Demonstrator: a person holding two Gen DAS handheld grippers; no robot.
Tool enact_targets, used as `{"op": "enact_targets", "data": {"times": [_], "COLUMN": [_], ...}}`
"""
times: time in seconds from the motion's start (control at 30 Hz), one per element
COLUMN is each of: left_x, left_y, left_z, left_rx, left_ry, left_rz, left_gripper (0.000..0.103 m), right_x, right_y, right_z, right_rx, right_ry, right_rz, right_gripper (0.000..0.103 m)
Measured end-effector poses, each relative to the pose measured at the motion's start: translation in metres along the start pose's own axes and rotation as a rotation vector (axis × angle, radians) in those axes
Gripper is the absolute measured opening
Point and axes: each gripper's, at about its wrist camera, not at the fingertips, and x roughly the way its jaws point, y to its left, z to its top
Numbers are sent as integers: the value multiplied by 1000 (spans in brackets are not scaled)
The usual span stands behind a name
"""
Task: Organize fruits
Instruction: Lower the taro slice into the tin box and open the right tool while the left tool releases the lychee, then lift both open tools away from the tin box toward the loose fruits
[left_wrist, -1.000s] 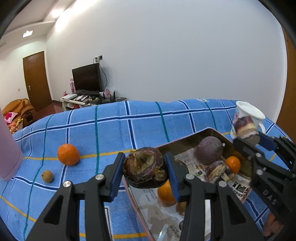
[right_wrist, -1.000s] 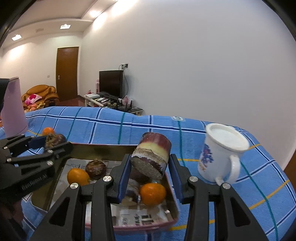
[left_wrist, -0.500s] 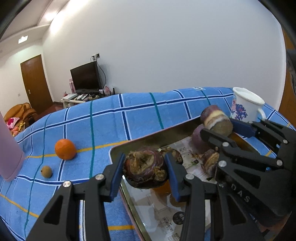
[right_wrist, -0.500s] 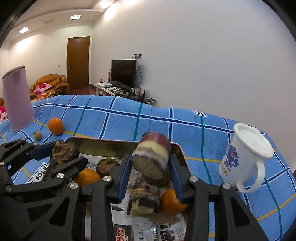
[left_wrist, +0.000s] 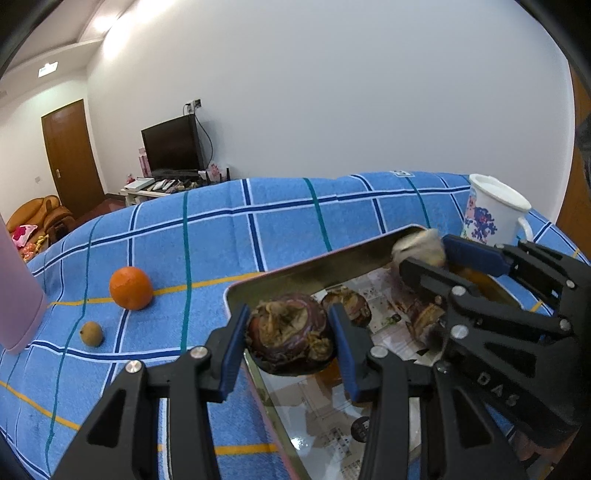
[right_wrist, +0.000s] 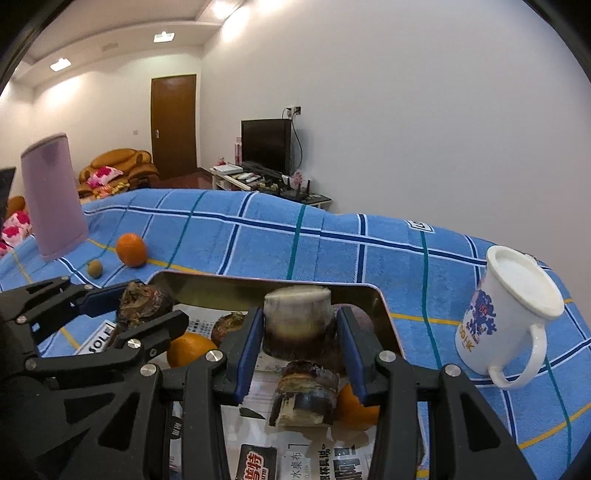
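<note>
My left gripper (left_wrist: 287, 315) is shut on a dark purple shrivelled fruit (left_wrist: 290, 339), held just above the near left corner of the metal tray (left_wrist: 314, 269). The right gripper (right_wrist: 299, 318) is shut on a cut purple-skinned stalk piece (right_wrist: 297, 321), pale cut end up and blurred, over the tray's far part. In the left wrist view the right gripper (left_wrist: 439, 254) stands at the tray's far right with the stalk piece (left_wrist: 419, 245). The right wrist view shows the left gripper (right_wrist: 144, 310) and its fruit (right_wrist: 142, 301) at the left. Two oranges (right_wrist: 188, 347), another cut piece (right_wrist: 306, 391) and a dark fruit (right_wrist: 229, 325) lie in the paper-lined tray.
On the blue checked cloth left of the tray lie an orange (left_wrist: 131, 288) and a small brown fruit (left_wrist: 91, 333). A tall pink cylinder (right_wrist: 53, 195) stands beyond them. A white mug (right_wrist: 506, 306) with a blue print stands right of the tray.
The right gripper has swung left and dipped slightly over the tray, and its stalk piece now stands cut end up instead of slanted. The left gripper has kept still with its fruit.
</note>
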Motion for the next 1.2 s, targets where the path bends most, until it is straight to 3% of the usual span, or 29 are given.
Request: {"op": "enact_targets", "data": {"times": [0.13, 0.27, 0.4, 0.57, 0.63, 0.67, 0.7, 0.8, 0.97, 1.2], "left_x": [0, 0, 0, -3, -6, -8, -9, -15, -20, -26], "left_y": [0, 2, 2, -1, -3, -4, -4, -3, -3, -1], "left_z": [-1, -1, -1, -2, -2, -3, -3, -3, -2, -3], "left_rx": [0, -5, -6, 7, 13, 16, 18, 8, 2, 12], "left_ry": [-2, -1, 2, -16, -33, -39, -44, -75, -109, -148], "left_rz": [-3, -6, -3, 10, 22, 29, 38, 54, 79, 131], "left_gripper": [46, 46, 46, 47, 57, 70, 81, 96, 103, 103], "right_x": [-10, -20, -31, -36, -35, -35, -34, -34, -34, -51], "right_y": [0, -4, -23, -33, -31, -29, -28, -25, -31, -37], "right_z": [-1, -1, -1, -2, -2, -2, -2, -3, -3, -7], "right_rx": [-5, 7, 121, 188, 180, 172, 165, 162, 201, 227], "right_ry": [-45, -85, -139, -164, -161, -158, -156, -159, -174, -293], "right_rz": [11, -59, -102, -91, -95, -98, -104, -120, -122, -181], "right_gripper": [44, 45, 68, 69, 69, 70, 72, 85, 86, 86]}}
